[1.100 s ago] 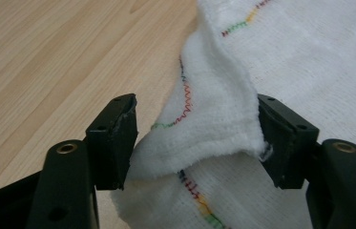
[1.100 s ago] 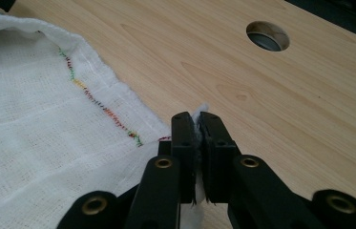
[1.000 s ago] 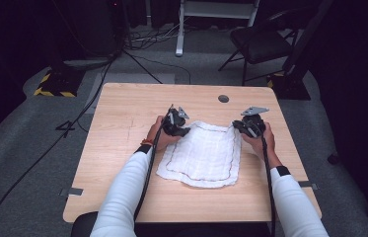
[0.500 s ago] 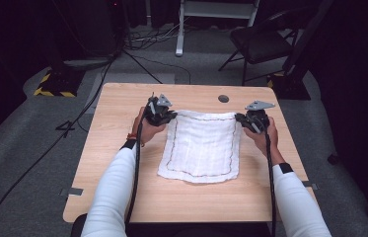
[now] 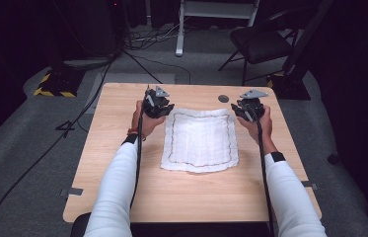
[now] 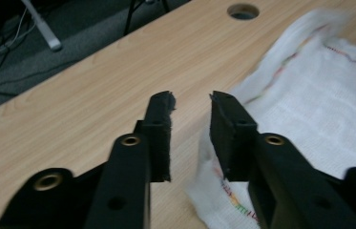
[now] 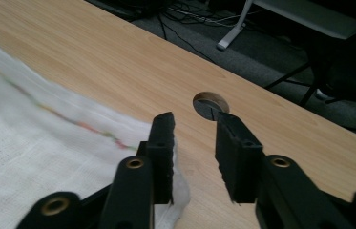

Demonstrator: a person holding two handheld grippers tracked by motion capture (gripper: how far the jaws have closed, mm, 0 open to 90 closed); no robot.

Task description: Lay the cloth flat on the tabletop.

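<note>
both grippers, left gripper (image 5: 164, 109) and right gripper (image 5: 238, 110), flank the flat cloth's (image 5: 200, 140) far corners.

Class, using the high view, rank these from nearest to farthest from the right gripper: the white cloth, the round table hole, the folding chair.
From the right gripper:
1. Round table hole, just beside it, toward the table's far edge.
2. White cloth; its far corner lies about as near, too close to call.
3. Folding chair, on the floor beyond the table.

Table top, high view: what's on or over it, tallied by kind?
Cloth: 1
Grippers: 2, left gripper and right gripper, both open
Cable hole: 1
Total: 4
</note>
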